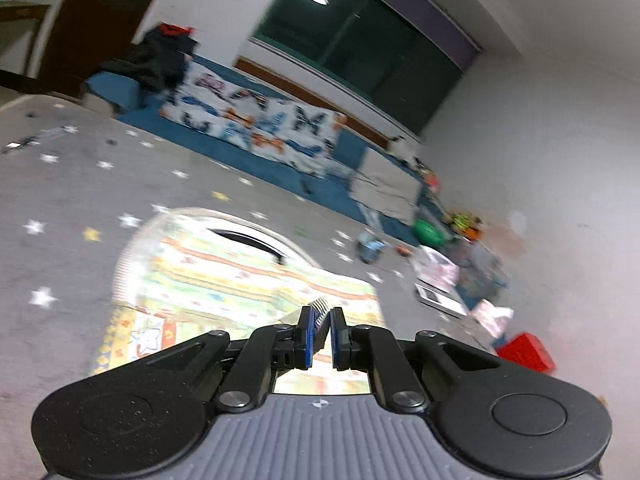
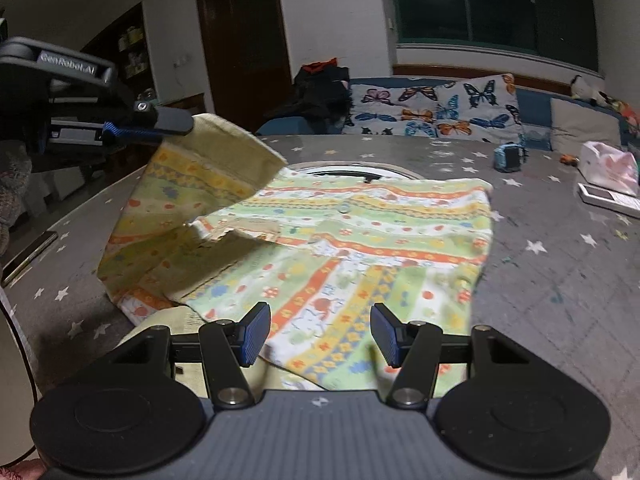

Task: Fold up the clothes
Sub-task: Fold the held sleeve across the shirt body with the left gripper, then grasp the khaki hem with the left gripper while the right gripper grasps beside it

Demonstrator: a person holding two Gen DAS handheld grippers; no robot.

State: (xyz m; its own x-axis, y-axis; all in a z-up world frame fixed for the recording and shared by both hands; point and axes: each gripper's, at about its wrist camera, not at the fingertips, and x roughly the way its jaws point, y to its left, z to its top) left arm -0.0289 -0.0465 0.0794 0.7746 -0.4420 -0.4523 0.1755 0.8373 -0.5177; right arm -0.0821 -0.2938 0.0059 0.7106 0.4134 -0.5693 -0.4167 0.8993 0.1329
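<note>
A child's shirt (image 2: pixel 360 240) with green, yellow and orange patterned stripes lies on a grey star-print table cover (image 2: pixel 560 272). My left gripper (image 1: pixel 320 334) is shut on the shirt's left sleeve cuff (image 1: pixel 318 306) and holds it lifted. In the right wrist view the left gripper (image 2: pixel 176 122) shows at upper left with the sleeve (image 2: pixel 208 168) raised and hanging inward over the shirt. My right gripper (image 2: pixel 320 334) is open and empty, hovering just above the shirt's near hem.
A blue sofa with butterfly cushions (image 2: pixel 440 108) stands behind the table. A small blue toy (image 2: pixel 508 156), a pink-and-white bag (image 2: pixel 608 168) and a white tablet-like device (image 2: pixel 612 200) lie at the table's right. A red block (image 1: pixel 528 352) sits to the right. A round white object (image 2: pixel 352 170) lies under the shirt's collar end.
</note>
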